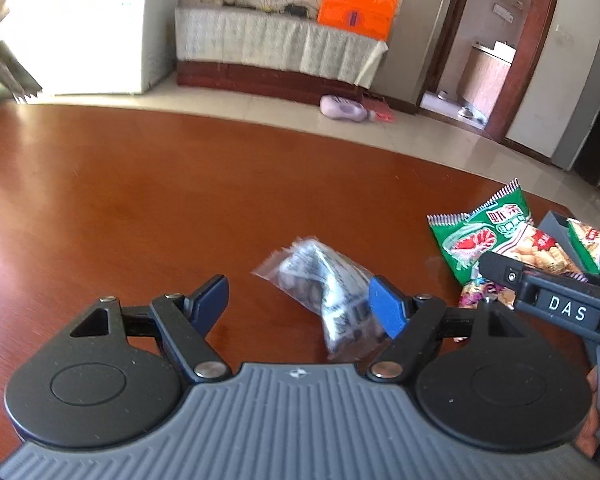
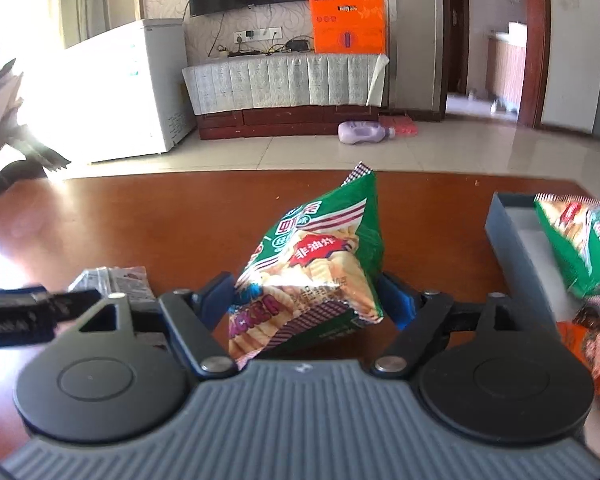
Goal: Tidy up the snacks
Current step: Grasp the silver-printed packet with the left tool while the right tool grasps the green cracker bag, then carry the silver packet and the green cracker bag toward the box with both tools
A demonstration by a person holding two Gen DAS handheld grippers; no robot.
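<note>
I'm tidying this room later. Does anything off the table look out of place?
Yes: a lilac bottle lies on its side on the tiled floor in front of the TV cabinet, beside a red packet. It looks dropped, not stored.

The counter (image 1: pixel 120 184) lay bare to the left; to the right, snack packets (image 1: pixel 496 236) and a grey box (image 2: pixel 508 220) crowded the way.

The reddish-brown wooden table (image 1: pixel 140 200) is polished to a gloss and mirrors the window light. The green cracker packet (image 2: pixel 320 264) is shiny crinkled plastic film, and the clear plastic pouch (image 1: pixel 324 284) looks thin and glossy, though blurred. The dark grey open box (image 2: pixel 508 228) seems matt card.
</note>
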